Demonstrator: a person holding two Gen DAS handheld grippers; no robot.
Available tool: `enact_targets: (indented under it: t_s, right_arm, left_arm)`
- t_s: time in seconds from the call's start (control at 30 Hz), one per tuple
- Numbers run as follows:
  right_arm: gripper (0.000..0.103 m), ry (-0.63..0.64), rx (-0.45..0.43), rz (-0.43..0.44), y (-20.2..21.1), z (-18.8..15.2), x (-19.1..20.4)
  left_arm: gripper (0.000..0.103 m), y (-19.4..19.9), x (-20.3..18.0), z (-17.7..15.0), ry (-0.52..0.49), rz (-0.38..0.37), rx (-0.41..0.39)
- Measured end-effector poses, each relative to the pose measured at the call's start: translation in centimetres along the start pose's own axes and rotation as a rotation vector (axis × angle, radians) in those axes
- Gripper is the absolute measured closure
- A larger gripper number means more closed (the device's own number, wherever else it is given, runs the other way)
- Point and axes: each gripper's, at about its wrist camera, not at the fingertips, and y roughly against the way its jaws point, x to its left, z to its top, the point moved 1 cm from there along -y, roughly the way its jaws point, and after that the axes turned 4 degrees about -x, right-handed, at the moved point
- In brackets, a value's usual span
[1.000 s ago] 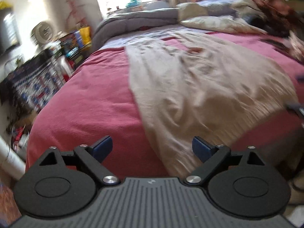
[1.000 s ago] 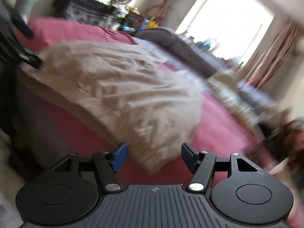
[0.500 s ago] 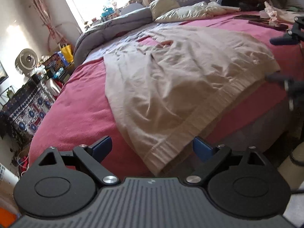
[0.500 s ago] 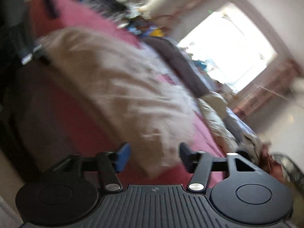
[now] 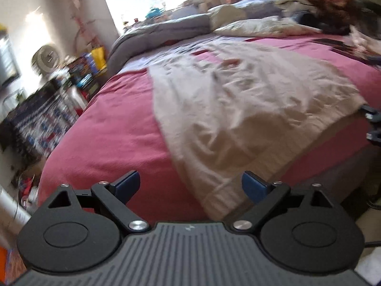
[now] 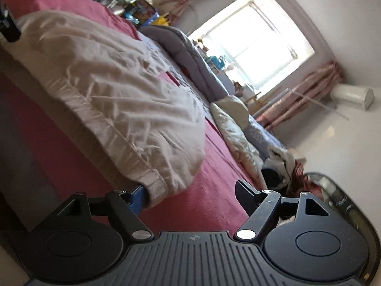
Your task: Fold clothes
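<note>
Since the earlier frame, our right gripper point(image 6: 190, 189) has rolled to a steep tilt and closed in on the near right corner of the beige garment point(image 5: 238, 109); our left gripper point(image 5: 190, 183) has kept its station at the near left corner. Going left to right, we note a patterned cabinet point(image 5: 40, 116) beside the bed, then the red bedspread point(image 5: 112, 131), with the garment spread flat across it and its ribbed hem hanging over the near edge. In the left wrist view, our left gripper is released, jaws wide, with the hem corner lying between them but untouched. In the right wrist view, our right gripper is likewise released (its left blue pad point(image 6: 138, 196) sits against the hem corner, the other pad stands well apart). Beyond the garment lie a grey duvet point(image 6: 188, 57) and pillows point(image 6: 235, 124).
</note>
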Motion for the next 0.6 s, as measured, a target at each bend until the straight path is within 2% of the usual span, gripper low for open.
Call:
enact_targets:
  t_s: [0.03, 0.07, 0.2, 0.33, 0.4, 0.47, 0.6]
  right_arm:
    - [0.071, 0.002, -0.005, 0.009, 0.1, 0.0, 0.1]
    - [0.098, -0.011, -0.010, 0.025, 0.2, 0.0, -0.1]
    - [0.097, -0.065, -0.026, 0.050, 1.2, 0.0, -1.4]
    - [0.098, -0.122, -0.032, 0.008, 2.5, 0.3, -3.3]
    - [0.098, -0.117, 0.010, 0.019, 2.5, -0.1, -3.5]
    - [0.098, -0.099, 0.077, 0.067, 1.6, -0.8, -3.0]
    - [0.095, -0.064, 0.120, 0.137, 0.8, -0.8, -2.2]
  left_arm:
    - [0.008, -0.1, -0.4, 0.0, -0.020, 0.002, 0.003]
    - [0.008, -0.3, -0.6, -0.1, -0.033, 0.008, 0.013]
    - [0.008, -0.9, 0.1, -0.2, 0.004, 0.041, 0.051]
    - [0.008, -1.4, 1.7, -0.4, 0.085, 0.086, 0.087]
    - [0.008, -1.7, 2.2, -0.6, 0.109, 0.100, 0.106]
    - [0.008, -2.0, 2.6, -0.7, 0.131, 0.111, 0.128]
    - [0.008, -1.9, 2.9, -0.8, 0.135, 0.129, 0.127]
